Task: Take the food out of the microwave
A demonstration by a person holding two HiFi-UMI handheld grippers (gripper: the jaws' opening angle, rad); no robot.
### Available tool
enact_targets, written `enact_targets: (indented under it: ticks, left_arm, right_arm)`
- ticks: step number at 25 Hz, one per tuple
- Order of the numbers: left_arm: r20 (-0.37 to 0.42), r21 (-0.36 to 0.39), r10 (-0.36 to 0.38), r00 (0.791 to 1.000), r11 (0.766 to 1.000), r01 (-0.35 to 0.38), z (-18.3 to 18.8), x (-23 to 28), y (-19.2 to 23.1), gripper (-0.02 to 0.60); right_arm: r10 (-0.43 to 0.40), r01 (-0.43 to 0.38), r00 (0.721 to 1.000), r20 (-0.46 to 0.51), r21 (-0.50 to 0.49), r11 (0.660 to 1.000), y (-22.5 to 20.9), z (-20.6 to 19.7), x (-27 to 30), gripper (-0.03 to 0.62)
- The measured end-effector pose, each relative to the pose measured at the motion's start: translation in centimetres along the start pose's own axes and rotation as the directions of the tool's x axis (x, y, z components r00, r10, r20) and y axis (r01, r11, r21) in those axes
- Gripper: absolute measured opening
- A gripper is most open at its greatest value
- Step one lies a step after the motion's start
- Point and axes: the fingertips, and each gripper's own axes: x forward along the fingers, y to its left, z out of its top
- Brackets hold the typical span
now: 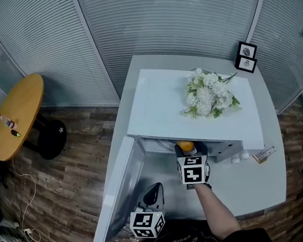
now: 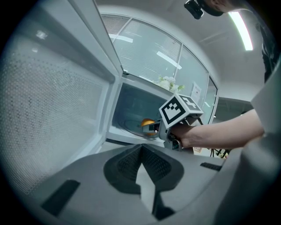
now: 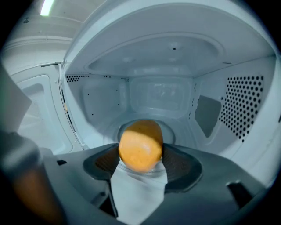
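Note:
The white microwave stands on a pale table with its door swung open to the left. An orange-brown bread roll sits between the pads of my right gripper, which press on both its sides just above the glass turntable. In the head view the roll shows at the oven mouth, ahead of my right gripper. My left gripper hangs near the door's inner face, shut with nothing in it. From there I see the roll inside the cavity.
A bunch of white flowers lies on top of the microwave. Two small picture frames stand at the table's far right corner, and small items lie right of the oven. A round wooden table stands on the floor at the left.

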Motion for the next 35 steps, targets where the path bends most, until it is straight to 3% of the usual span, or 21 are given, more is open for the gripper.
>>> enact_targets:
  ticks: [35]
  left_arm:
    - [0.05,0.051,-0.048,0.998,0.998,0.045,0.6,-1.0,-2.0,0.008]
  right_arm:
    - [0.002,-0.002,0.988,0.153,0.0,1.0,-2.5,-1.9,-11.6,0.304]
